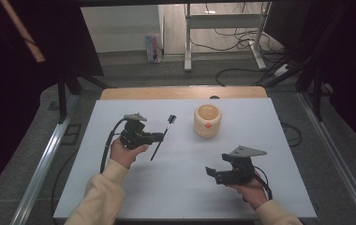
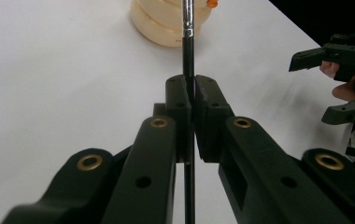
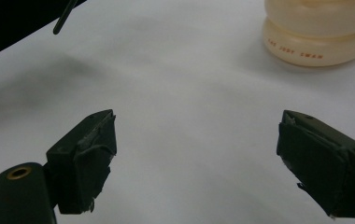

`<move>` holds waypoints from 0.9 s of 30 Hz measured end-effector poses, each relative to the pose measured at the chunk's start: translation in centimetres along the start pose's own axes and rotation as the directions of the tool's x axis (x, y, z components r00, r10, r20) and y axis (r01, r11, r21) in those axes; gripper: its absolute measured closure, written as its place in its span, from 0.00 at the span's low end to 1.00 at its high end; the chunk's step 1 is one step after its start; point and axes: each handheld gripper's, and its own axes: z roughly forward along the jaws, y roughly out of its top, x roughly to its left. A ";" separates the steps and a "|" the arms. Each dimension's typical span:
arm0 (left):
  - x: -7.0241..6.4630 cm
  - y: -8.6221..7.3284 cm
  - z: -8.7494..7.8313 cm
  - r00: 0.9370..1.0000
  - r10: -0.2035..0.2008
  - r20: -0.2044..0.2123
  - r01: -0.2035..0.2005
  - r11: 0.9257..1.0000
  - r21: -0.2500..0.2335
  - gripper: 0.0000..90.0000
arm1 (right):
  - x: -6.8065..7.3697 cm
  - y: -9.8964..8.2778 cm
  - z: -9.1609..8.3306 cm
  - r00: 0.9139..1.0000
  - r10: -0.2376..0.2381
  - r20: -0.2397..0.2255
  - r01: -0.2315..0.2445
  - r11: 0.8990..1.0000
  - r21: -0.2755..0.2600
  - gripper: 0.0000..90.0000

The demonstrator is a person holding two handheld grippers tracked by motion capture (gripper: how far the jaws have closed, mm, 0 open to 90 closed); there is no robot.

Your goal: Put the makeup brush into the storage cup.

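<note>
Nearest us, two cream sleeves come up from the bottom edge of the high view, forearms angled inward. On the right, the right hand (image 1: pixel 250 188) cradles the right gripper (image 1: pixel 212 174) low over the white table (image 1: pixel 181 187), nose pointing left, grey plate on top. In the right gripper view its jaws stand wide apart, bare white surface between them, nothing held.

Moving up, the left hand (image 1: pixel 125 152) grips the left gripper (image 1: pixel 161 137) from beneath, wrist cocked, nose aimed right toward the table's middle, cable looping off its back. Its jaws are pressed tight on a thin black brush (image 1: pixel 162 138), and the left gripper view shows the pinch clearly: the brush (image 2: pixel 188 51) runs straight up between the two pads, silver ferrule above the clamp, handle carrying on below. From above, the brush slants, bristle end up toward the far side.

Farther still, just right of the brush tip, sits a cream ribbed pot (image 1: pixel 207 120), upright, with an orange spot on its front. Beyond it, the wooden table edge.
</note>
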 end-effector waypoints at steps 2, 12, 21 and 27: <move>0.0 0.0 0.0 1.000 0.001 0.002 -0.001 1.000 0.000 0.96 | 0.2 0.1 0.3 1.000 0.002 -0.002 -0.002 1.000 0.000 0.15; -0.1 0.0 0.0 1.000 0.001 0.006 -0.001 1.000 -0.002 0.96 | 1.2 0.9 2.1 0.999 0.003 -0.039 -0.003 1.000 -0.004 0.17; -0.3 0.0 0.2 1.000 0.000 0.010 0.000 1.000 -0.003 0.96 | 2.7 2.0 4.1 0.996 -0.007 -0.083 0.006 1.000 -0.012 0.17; -0.3 0.0 0.3 1.000 0.006 0.010 -0.006 1.000 0.001 0.96 | 3.3 2.3 5.0 0.995 -0.009 -0.102 0.008 1.000 -0.007 0.18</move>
